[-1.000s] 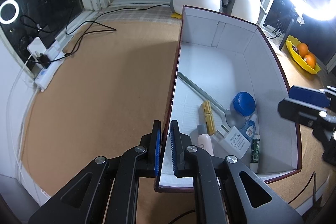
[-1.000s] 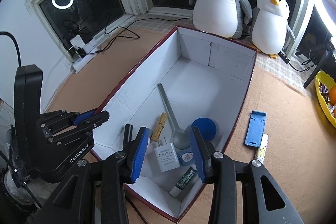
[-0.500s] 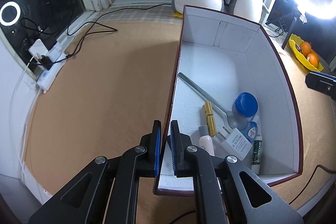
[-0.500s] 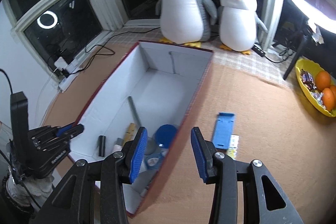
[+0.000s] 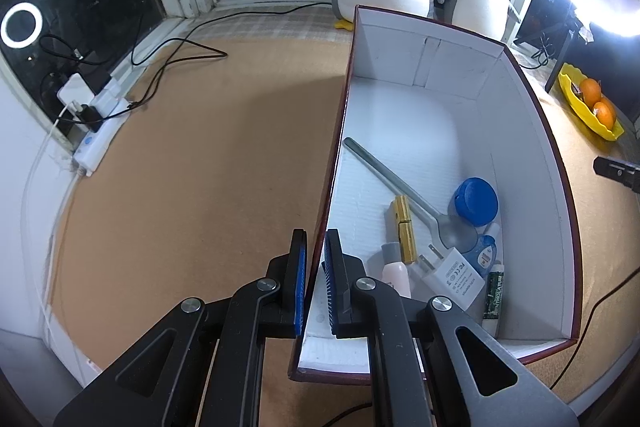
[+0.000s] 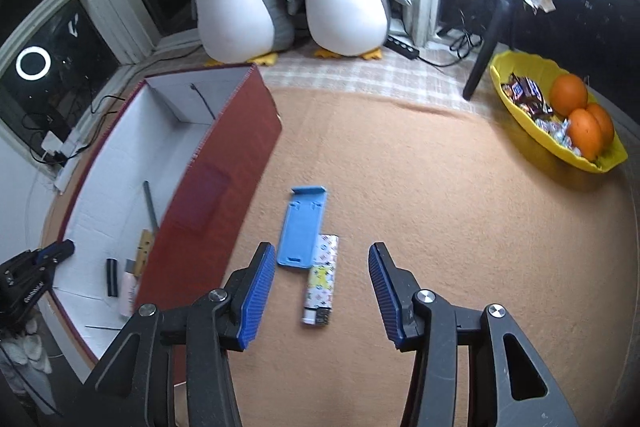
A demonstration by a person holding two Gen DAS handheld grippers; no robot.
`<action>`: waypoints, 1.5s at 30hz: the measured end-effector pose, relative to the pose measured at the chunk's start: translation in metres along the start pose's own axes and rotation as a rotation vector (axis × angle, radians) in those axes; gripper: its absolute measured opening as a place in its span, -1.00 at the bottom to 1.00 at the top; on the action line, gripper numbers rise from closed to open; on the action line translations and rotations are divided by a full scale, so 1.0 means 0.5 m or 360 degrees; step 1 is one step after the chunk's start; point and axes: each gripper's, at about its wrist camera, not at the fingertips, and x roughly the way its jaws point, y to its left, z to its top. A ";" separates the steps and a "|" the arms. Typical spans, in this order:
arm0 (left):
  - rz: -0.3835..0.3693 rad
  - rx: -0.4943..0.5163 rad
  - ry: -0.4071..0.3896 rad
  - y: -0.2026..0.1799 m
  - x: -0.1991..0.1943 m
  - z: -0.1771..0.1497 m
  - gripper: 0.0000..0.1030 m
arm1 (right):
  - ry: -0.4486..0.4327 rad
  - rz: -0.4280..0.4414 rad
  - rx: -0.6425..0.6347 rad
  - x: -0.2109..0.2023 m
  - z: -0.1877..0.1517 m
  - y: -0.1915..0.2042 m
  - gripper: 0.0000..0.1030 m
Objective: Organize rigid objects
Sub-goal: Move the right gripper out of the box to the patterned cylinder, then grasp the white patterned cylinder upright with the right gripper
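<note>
Blue plastic phone stand [image 6: 303, 227], seemingly flat

My tan table [image 6: 400, 187] carries the red box [image 6: 224, 163]. Beside it lie a blue stand [image 6: 302, 227], touching a patterned lighter [image 6: 320, 279]. A yellow tray [image 6: 520, 131] sits well apart.

Blue phone stand [image 6: 302, 229] lies flat at center frame, touching a patterned lighter [image 6: 320, 281] just below-right of it. Left of both, the red box [image 6: 224, 167] with white inside holds a spoon [image 5: 404, 193], clothespin [image 5: 403, 223], blue cap [image 5: 476, 201], white charger [image 5: 454, 277].
</note>
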 end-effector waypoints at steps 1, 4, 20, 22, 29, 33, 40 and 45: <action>0.0003 -0.0002 0.0001 0.000 0.000 0.000 -0.85 | 0.0008 -0.0002 0.0001 0.005 -0.002 -0.003 -0.13; 0.0013 -0.0003 0.0006 -0.002 0.001 0.001 -0.85 | 0.0028 0.0001 0.0002 0.019 -0.006 -0.010 -0.13; 0.0044 -0.0001 0.0024 -0.007 0.005 0.008 -0.85 | 0.0140 0.0007 -0.0074 0.082 -0.024 0.000 -0.13; 0.0043 -0.0003 0.0027 -0.007 0.006 0.010 -0.85 | 0.0150 0.0007 -0.0082 0.090 -0.027 0.003 -0.14; 0.0043 -0.0012 0.0029 -0.006 0.012 0.013 -0.85 | 0.0199 0.0016 -0.0067 0.120 -0.027 0.002 -0.14; 0.0042 -0.0012 0.0036 -0.006 0.015 0.014 -0.85 | 0.0218 0.0016 -0.0084 0.130 -0.027 0.010 -0.14; 0.0047 -0.0005 0.0046 -0.010 0.020 0.017 -0.85 | 0.0262 -0.0009 -0.0105 0.152 -0.032 0.014 -0.14; 0.0053 -0.0002 0.0049 -0.013 0.020 0.018 -0.85 | 0.0289 -0.0043 -0.0139 0.171 -0.036 0.016 -0.25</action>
